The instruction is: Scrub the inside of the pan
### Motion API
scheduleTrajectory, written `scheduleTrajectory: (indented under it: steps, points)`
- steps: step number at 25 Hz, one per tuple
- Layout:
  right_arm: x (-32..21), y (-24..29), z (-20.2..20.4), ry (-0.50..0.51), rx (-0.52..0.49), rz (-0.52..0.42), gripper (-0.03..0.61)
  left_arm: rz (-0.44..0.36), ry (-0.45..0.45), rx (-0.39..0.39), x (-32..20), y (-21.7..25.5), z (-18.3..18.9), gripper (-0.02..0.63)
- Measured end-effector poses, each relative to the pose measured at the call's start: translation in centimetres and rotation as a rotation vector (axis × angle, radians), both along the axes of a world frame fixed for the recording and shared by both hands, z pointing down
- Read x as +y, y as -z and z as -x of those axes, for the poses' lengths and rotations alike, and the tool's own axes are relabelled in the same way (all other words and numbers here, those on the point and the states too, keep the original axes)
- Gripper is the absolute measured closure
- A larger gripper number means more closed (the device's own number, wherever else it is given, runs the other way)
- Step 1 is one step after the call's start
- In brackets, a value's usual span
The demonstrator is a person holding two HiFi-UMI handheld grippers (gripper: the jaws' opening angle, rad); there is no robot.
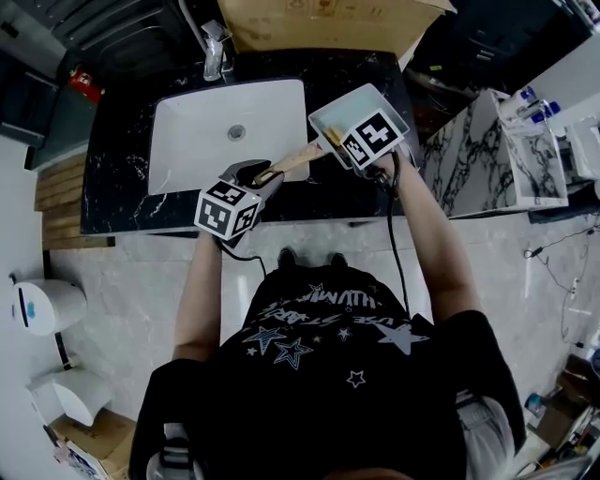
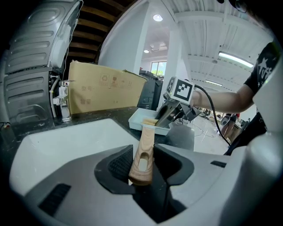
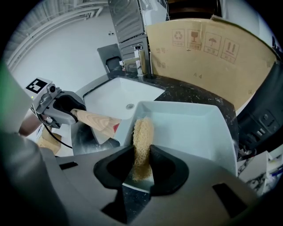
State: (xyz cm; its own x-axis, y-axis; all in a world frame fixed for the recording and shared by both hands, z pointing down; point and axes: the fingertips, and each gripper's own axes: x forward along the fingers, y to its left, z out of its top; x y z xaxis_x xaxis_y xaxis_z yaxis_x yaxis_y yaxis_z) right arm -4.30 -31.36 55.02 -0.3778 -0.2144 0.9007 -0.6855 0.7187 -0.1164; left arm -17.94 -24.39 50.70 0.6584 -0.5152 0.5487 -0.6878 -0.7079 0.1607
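Note:
A square pale pan (image 1: pixel 367 101) with a wooden handle (image 1: pixel 292 159) sits at the right of the sink, over the black counter. My left gripper (image 1: pixel 259 176) is shut on the handle's end (image 2: pixel 143 152); the pads clamp it from both sides. My right gripper (image 1: pixel 334 141) is shut on a tan fibrous scrubber (image 3: pixel 142 137), which stands upright against the pan's near left wall (image 3: pixel 132 115). In the left gripper view the right gripper (image 2: pixel 171 114) reaches down into the pan (image 2: pixel 140 118). In the right gripper view the left gripper (image 3: pixel 66 108) holds the handle (image 3: pixel 93 120).
A white basin (image 1: pixel 187 131) with a chrome tap (image 1: pixel 216 52) is set in the black marble counter (image 1: pixel 117 192). A cardboard box (image 1: pixel 319 19) stands behind the pan. A marble-patterned unit (image 1: pixel 525 159) is at the right.

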Motion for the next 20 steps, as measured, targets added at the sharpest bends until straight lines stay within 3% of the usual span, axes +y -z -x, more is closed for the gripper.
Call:
scheduleTrajectory:
  steps: [8,20]
  points:
    - [-1.3,1.1,-1.9,-0.067,-0.029,-0.056,0.471,-0.005,-0.001,0.002,0.0,0.1,0.0,0.463]
    - [-6.2,2.3,-10.9,-0.252,0.1,-0.176,0.472,-0.005,-0.005,0.006,0.1,0.1,0.0,0.463]
